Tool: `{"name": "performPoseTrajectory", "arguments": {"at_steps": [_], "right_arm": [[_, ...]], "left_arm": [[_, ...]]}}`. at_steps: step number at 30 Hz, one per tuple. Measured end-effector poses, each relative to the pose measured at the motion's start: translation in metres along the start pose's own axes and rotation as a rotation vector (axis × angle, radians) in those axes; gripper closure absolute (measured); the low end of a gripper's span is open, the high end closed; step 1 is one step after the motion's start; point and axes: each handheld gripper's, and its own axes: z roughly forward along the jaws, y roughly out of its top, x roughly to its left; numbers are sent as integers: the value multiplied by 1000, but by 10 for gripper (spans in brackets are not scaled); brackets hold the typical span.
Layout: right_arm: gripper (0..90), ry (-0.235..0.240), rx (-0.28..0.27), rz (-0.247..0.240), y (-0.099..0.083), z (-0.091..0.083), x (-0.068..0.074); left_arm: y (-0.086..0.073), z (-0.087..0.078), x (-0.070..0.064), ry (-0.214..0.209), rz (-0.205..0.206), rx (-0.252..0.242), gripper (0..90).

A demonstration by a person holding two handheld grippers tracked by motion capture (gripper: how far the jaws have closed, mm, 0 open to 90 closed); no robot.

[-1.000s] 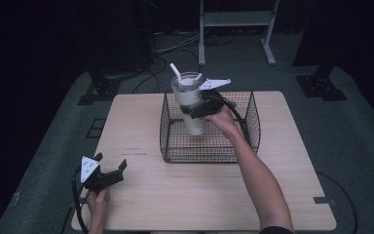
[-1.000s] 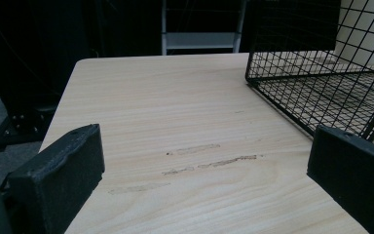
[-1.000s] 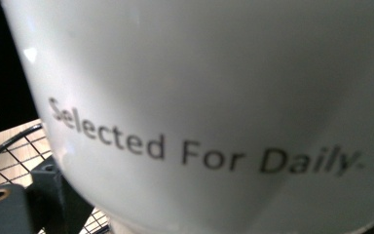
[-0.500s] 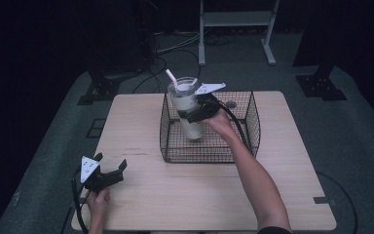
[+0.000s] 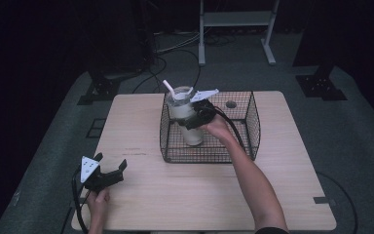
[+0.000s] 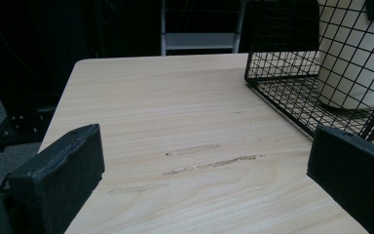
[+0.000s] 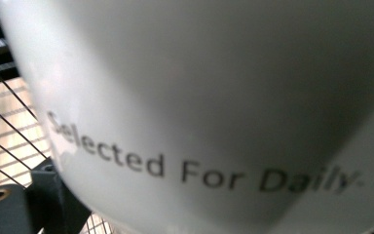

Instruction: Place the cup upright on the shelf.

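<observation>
Forearms enter from the near edge of the table [image 5: 282, 195], a pale wood top with a few dull scuff marks [image 6: 209, 163] along its grain. Nearest, at the near left corner, the left gripper [image 5: 108, 171] rests low over the bare wood in the person's left hand [image 5: 97, 200], its jaws spread wide with nothing between them; the left gripper view shows both black pads with plain board in the gap. Farther in, past the middle of the table, stands a black wire basket [image 5: 251, 122]. Inside its left part is a tall white cup [image 5: 189, 117] with a clear lid and a white straw [image 5: 168, 88] slanting out. The right gripper [image 5: 195, 117] is clamped on the cup's side, held by the right hand [image 5: 219, 127] that reaches over the basket's near rim. In the right gripper view the cup wall carries the words "Selected For Daily". Whether the cup's base touches the basket floor cannot be told. A small round hole [image 5: 231, 104] sits in the tabletop beyond the basket. Around the table lies grey carpet [image 5: 350, 146], with black cables [image 5: 160, 63], a dark stand base [image 5: 321, 83] and a pale metal frame [image 5: 236, 29] against the dim far side.
</observation>
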Motion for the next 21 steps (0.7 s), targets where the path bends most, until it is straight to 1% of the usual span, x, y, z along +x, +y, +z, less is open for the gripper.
{"name": "performPoseTrajectory", "arguments": {"at_steps": [1, 2, 4, 10, 15, 16, 21], "right_arm": [[53, 0, 0, 0, 0, 0, 0], [53, 4, -14, 15, 0, -1, -1], [53, 5, -5, 7, -1, -1, -2], [52, 11, -23, 9, -6, -4, -2], [52, 23, -8, -7, -8, -8, -2], [52, 36, 2, -19, -8, -10, -3], [53, 45, -3, -13, -11, -13, -5]], "left_arm": [[0, 0, 0, 0, -1, -1, 0], [0, 0, 0, 0, -1, -1, 0], [0, 0, 0, 0, 3, 2, 0], [0, 0, 0, -1, 6, 1, 0], [0, 0, -1, -2, 6, 1, 0], [0, 0, -1, -2, 6, 0, 0], [0, 0, -1, -2, 10, 2, 0]]}}
